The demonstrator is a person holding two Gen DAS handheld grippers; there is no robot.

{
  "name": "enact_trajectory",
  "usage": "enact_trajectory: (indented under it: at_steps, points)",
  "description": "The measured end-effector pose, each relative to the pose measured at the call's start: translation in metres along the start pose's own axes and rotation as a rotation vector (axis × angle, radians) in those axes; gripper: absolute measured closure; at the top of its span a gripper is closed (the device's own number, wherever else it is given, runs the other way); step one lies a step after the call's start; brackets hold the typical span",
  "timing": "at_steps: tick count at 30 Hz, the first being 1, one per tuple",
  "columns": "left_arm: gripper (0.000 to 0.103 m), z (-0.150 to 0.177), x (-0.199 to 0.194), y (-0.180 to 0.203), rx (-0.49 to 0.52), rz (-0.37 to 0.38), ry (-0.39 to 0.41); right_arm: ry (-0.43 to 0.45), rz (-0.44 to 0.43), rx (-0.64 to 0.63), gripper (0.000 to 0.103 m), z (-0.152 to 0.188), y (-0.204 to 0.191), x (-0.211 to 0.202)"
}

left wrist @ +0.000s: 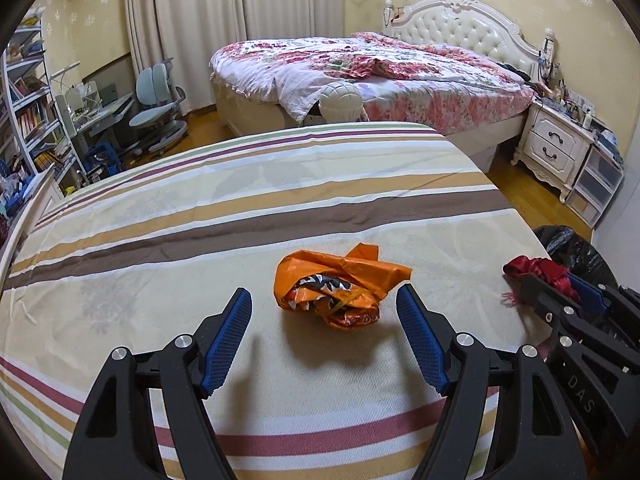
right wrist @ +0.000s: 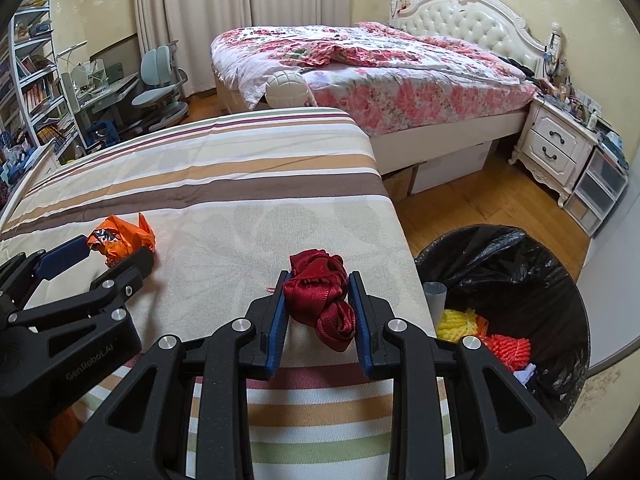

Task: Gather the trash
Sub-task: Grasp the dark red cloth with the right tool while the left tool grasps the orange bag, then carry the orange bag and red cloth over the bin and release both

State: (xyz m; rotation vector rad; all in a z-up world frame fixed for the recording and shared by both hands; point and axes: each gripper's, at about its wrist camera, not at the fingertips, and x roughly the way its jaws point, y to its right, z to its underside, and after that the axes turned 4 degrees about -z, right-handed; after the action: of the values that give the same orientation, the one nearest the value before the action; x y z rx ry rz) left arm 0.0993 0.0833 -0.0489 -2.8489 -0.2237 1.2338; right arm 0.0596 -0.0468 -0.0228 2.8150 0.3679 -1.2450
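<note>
A crumpled orange wrapper (left wrist: 340, 286) lies on the striped bed cover (left wrist: 200, 216). My left gripper (left wrist: 324, 300) stands open, its blue pads on either side of the wrapper and apart from it. In the right wrist view the same wrapper (right wrist: 120, 238) sits at the left, behind the left gripper (right wrist: 100, 264). My right gripper (right wrist: 318, 284) is shut on a bunched dark red ribbon (right wrist: 324, 300), held above the cover's right edge. From the left wrist view that ribbon (left wrist: 536, 270) and the right gripper (left wrist: 560, 296) show at the far right.
A bin lined with a black bag (right wrist: 516, 280) stands on the wooden floor right of the striped bed, with yellow and orange trash (right wrist: 484, 332) inside. Beyond are a floral bed (right wrist: 380, 76), a white nightstand (right wrist: 556, 144), a desk chair (right wrist: 160, 80) and bookshelves (right wrist: 32, 80).
</note>
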Motion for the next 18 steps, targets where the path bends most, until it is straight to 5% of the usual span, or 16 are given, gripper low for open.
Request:
enact_trajectory:
  at_steps: [3,18]
  points:
    - [0.047,0.000,0.004,-0.004,-0.012,0.022,-0.021,-0.001,0.001,-0.005,0.075,0.001,-0.001,0.000]
    - [0.051,0.009,-0.015,-0.001,-0.001,0.031,0.029,0.019,-0.003,-0.015,0.075,0.008,-0.009,-0.013]
